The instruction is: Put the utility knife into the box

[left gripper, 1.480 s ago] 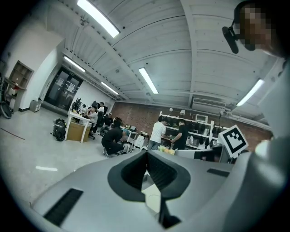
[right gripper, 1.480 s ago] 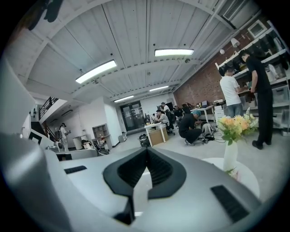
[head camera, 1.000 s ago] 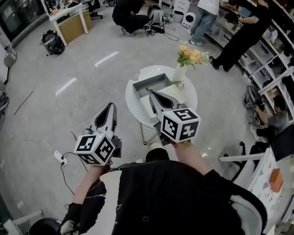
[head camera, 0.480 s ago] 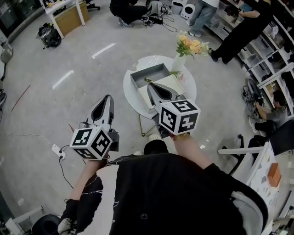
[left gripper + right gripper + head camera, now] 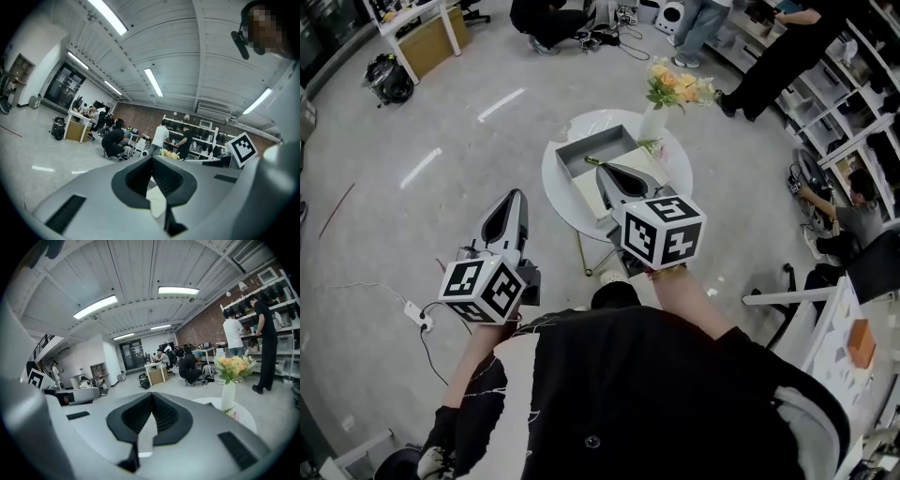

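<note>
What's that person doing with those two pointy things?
A person holds a gripper in each hand over a small round table with a grey box and a vase of flowers on it. The right gripper points toward the box. The left gripper hangs over the floor. Both are shut and empty.

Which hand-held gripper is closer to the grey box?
Right. The right hand-held gripper hangs at the near edge of the box; the left hand-held gripper is beside the table, above floor.
</note>
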Tool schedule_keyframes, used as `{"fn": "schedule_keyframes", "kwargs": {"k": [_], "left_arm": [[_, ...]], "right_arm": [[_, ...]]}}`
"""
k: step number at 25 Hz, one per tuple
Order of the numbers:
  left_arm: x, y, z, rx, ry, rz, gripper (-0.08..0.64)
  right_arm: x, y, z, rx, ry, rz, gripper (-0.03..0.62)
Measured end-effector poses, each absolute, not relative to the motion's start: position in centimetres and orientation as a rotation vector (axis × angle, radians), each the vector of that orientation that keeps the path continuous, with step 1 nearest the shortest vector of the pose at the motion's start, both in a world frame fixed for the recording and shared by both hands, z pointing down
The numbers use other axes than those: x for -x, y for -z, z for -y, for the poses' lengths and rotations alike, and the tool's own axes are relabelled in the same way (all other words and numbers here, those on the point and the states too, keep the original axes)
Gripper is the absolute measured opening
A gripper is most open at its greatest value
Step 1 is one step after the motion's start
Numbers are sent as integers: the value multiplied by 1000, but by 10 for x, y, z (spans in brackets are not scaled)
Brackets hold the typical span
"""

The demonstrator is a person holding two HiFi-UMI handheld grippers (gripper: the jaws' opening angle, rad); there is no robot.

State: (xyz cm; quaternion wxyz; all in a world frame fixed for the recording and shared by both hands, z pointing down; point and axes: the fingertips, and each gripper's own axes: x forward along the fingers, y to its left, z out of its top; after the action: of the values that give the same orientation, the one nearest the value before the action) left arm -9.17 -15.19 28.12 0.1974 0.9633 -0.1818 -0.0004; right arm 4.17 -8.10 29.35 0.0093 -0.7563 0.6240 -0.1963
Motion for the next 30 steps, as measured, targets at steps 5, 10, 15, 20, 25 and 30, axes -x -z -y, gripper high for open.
{"fn": "schedule_keyframes", "kwargs": {"k": [5, 10, 15, 20, 25, 30], "left_arm": [[87, -279, 153, -2696, 13, 507, 11], [80, -281, 153, -2689, 8, 504, 11], [75, -283, 154, -2684, 4, 506, 11], [72, -283, 156, -2684, 5, 503, 11], [72, -282, 156, -2683, 11, 498, 11], [70, -282, 154, -2687, 11, 483, 11]], "right_arm": [[-46, -292, 80, 2373, 608, -1958, 5], [-51, -293, 81, 2372, 614, -1963, 5], [-56, -296, 82, 2372, 623, -1966, 5], [-58, -297, 83, 2375, 624, -1964, 5], [-58, -295, 82, 2382, 620, -1961, 5], [-60, -297, 78, 2398, 629, -1930, 5]]}}
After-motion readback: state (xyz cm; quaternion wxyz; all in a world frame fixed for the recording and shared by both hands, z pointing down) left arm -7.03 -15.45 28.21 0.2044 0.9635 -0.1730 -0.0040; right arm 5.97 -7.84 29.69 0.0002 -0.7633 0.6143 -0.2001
